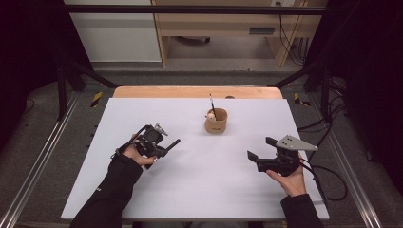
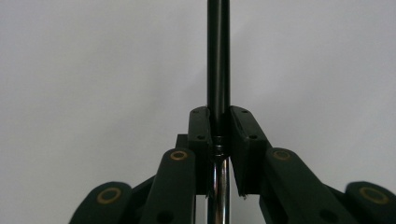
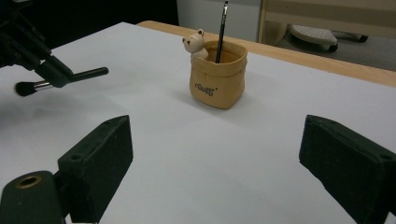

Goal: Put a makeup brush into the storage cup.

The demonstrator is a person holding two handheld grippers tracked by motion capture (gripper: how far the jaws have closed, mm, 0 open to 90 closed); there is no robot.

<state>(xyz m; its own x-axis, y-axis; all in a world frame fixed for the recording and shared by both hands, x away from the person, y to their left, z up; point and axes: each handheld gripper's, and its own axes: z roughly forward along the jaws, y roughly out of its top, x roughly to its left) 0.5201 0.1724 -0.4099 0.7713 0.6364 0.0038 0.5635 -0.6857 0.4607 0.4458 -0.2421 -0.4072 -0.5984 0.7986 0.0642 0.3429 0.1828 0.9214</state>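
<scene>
We hold a makeup brush (image 3: 60, 78) pinched in our left gripper (image 1: 161, 144), its pads (image 2: 201, 128) pressed together on the black handle right where the chrome ferrule begins; in the right gripper view the bristle head points away from the holder and the handle end points toward it. The brush is lifted clear of the white tabletop (image 1: 199, 185), well apart from the tan bear-faced pen holder (image 1: 216, 121) that stands toward the far side. One slim black brush or pen (image 3: 222, 30) already stands upright in that holder, though we cannot quite tell which it is. Our right gripper (image 1: 262, 149) hovers empty over the near right of the tabletop, jaws spread wide, facing the holder. We judge the work about half done: the pickup is made, and what is left is carrying the brush over the rim, tipping it upright and letting it go inside.
</scene>
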